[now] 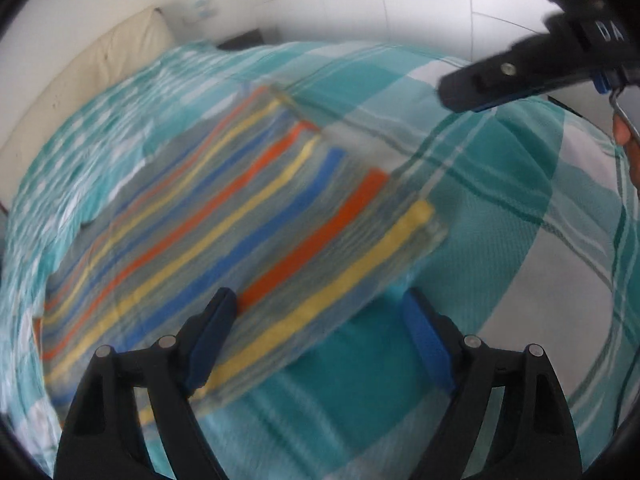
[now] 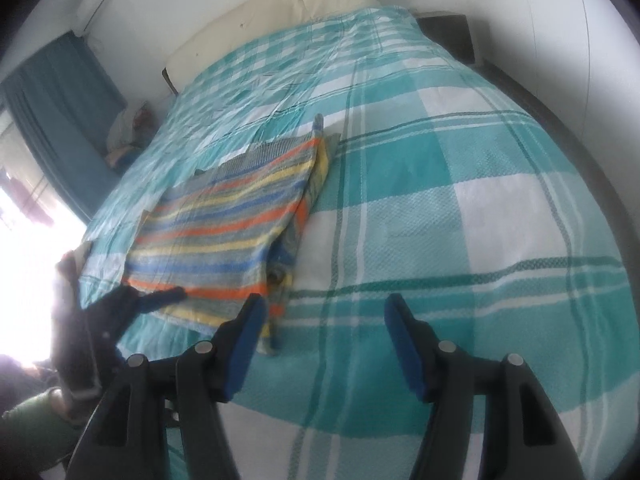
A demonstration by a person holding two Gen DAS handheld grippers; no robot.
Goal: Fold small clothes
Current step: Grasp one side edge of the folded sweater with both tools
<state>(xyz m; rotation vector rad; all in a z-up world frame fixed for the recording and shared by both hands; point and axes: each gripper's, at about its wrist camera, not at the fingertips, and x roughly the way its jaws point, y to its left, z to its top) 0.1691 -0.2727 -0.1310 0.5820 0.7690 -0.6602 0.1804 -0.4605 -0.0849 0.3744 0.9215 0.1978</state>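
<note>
1. Left wrist view: the left gripper (image 1: 320,336) has its jaws wide apart and holds nothing. The striped cloth (image 1: 224,220) lies blurred on the bed (image 1: 500,216), running from 12 o'clock down to 8 o'clock, with its near edge between the fingers.
2. In the same view the right gripper (image 1: 460,96) sits at 2 o'clock above the bed, apart from the cloth; whether it is open cannot be told from here.
3. Right wrist view: the right gripper (image 2: 324,340) is spread wide and empty, over bare bedspread. The cloth (image 2: 224,224) lies flat at 10 o'clock, one layer over another, with the lower layer's edge showing along the right side.
4. The left gripper (image 2: 160,298) is at 8 o'clock by the cloth's near corner.
5. Progress, as I judge it: at least one fold looks done, the layers are not quite square, and another fold or tidy-up probably remains.
6. Around: headboard (image 2: 280,12) at 12 o'clock, curtain (image 2: 60,108) at 10 o'clock, dark cabinet (image 2: 448,28) at 1 o'clock. Nothing lies between the grippers and the cloth.
</note>
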